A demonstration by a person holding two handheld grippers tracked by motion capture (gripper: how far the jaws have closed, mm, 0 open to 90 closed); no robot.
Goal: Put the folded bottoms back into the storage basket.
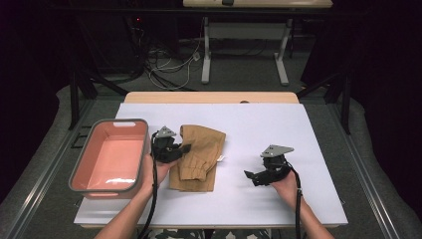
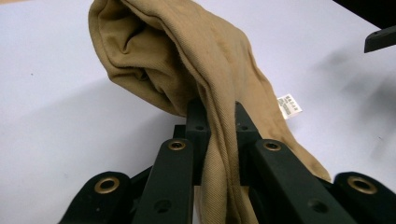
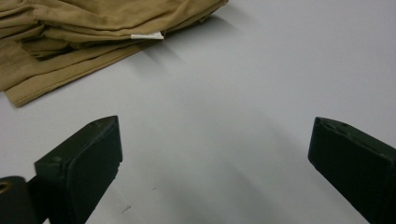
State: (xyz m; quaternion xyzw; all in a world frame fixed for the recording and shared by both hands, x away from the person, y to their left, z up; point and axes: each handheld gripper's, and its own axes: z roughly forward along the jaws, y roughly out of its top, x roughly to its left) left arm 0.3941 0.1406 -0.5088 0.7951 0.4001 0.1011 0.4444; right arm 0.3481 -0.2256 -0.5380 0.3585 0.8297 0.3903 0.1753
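Pink bin (image 1: 82,164) bare inside, left claw (image 2: 217,119) clamping tan garment (image 2: 187,60), right claw (image 3: 212,158) apart.

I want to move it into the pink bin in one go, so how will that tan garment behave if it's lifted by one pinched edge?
Probably floppy: where the left hand-held gripper pinches the tan garment, the cloth droops in soft folds. It likely trails and unfolds, since most still lies on the white table. It looks light, so one grip should probably carry it to the pink bin.

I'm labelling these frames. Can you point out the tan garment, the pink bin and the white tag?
tan garment (image 1: 199,154): high view, middle of the folded cloth.
pink bin (image 1: 107,189): high view, near grey rim.
white tag (image 2: 289,105): left gripper view, printed face.
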